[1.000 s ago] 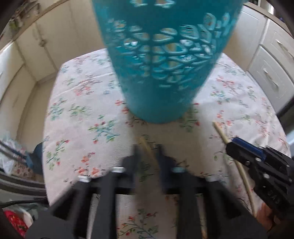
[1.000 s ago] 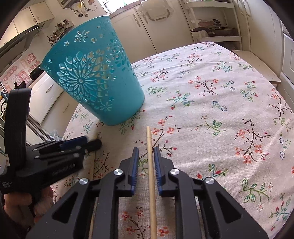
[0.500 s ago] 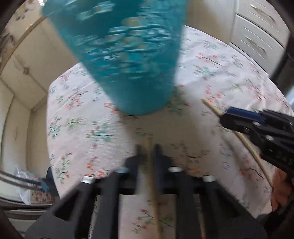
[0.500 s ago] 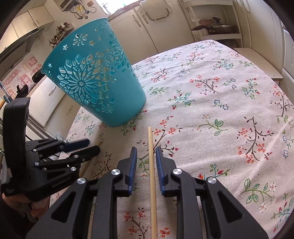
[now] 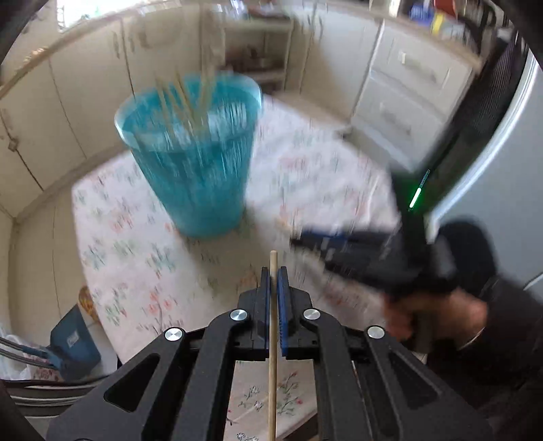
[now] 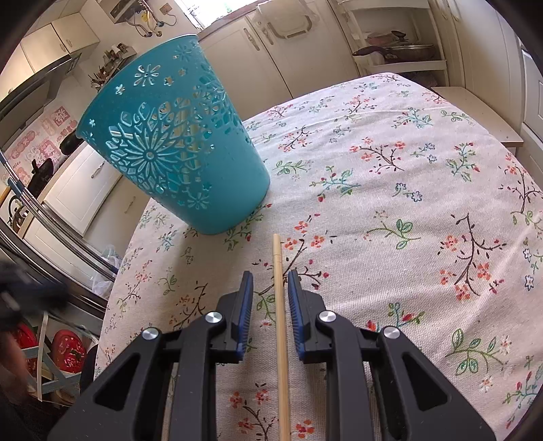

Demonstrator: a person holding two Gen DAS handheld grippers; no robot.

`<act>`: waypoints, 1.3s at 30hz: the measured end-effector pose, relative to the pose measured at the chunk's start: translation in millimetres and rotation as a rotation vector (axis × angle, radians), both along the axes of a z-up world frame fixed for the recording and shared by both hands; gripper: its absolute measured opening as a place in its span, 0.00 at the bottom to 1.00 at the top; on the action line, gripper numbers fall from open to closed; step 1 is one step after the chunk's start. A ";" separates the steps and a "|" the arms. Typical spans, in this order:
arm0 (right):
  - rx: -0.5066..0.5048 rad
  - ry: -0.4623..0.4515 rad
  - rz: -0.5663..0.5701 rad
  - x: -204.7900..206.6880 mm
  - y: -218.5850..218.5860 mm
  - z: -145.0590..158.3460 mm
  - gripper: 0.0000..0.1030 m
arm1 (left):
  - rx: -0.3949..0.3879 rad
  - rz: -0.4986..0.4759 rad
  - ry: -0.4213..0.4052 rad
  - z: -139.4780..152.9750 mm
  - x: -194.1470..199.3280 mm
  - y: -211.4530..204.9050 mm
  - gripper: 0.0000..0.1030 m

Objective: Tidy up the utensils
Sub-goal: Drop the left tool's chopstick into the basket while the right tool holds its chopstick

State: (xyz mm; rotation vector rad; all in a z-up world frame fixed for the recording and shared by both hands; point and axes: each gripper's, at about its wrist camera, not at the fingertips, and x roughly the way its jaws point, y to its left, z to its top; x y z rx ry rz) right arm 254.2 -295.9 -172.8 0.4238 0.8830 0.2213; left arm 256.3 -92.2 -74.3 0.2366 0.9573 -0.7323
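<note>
Floral tablecloth (image 6: 390, 190), teal basket (image 6: 169, 149) as landmark. Left gripper (image 5: 273, 281) clamps a light, rigid chopstick (image 5: 272, 339) near its tip; right gripper (image 6: 269, 291), jaws apart, straddles a second chopstick (image 6: 281, 322) just before the basket.

- A home kitchen, lived in and a little cluttered.
- Cream cabinet doors (image 6: 271, 64) with metal handles line the far wall, and a bank of drawers (image 5: 404, 98) stands at one side.
- An open shelf unit (image 6: 400, 64) holds a lidded pan (image 6: 404, 51).
- A table (image 6: 424, 203) wears a floral cloth, the everyday household sort.
- A tall grey appliance (image 5: 502, 176) that looks like a fridge stands beside the drawers.
- Pink patterned stickers (image 6: 37, 135) decorate the wall by a dark kettle (image 6: 39, 176) on a counter.
- Daylight comes through a window (image 6: 210, 10) above the cabinets.
</note>
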 end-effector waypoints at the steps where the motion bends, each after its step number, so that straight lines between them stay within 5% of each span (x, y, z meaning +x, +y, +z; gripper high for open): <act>1: 0.001 0.000 0.000 -0.1 -0.5 -0.1 0.21 | -0.029 0.006 -0.012 10.6 2.1 1.6 0.04; 7: 0.000 0.000 0.001 -0.2 -0.1 0.2 0.21 | -0.254 0.161 -0.223 94.2 27.5 6.8 0.04; 11: 0.005 0.000 0.000 -0.2 -0.5 0.0 0.21 | -0.360 0.294 -0.321 123.2 57.8 2.3 0.04; 16: 0.014 0.000 -0.001 0.2 -2.8 -0.5 0.21 | -0.373 0.469 -0.472 137.4 93.2 -11.3 0.04; 23: 0.028 0.000 0.000 -0.1 -7.0 -1.0 0.21 | -0.314 0.614 -0.590 111.4 134.1 -35.1 0.04; 33: 0.034 0.001 -0.001 -0.1 -7.2 -0.6 0.21 | -0.191 0.611 -0.529 51.9 130.5 -22.1 0.08; 39: 0.038 0.001 -0.001 -0.2 -8.0 -0.6 0.21 | -0.165 0.688 -0.557 31.4 71.6 27.4 0.54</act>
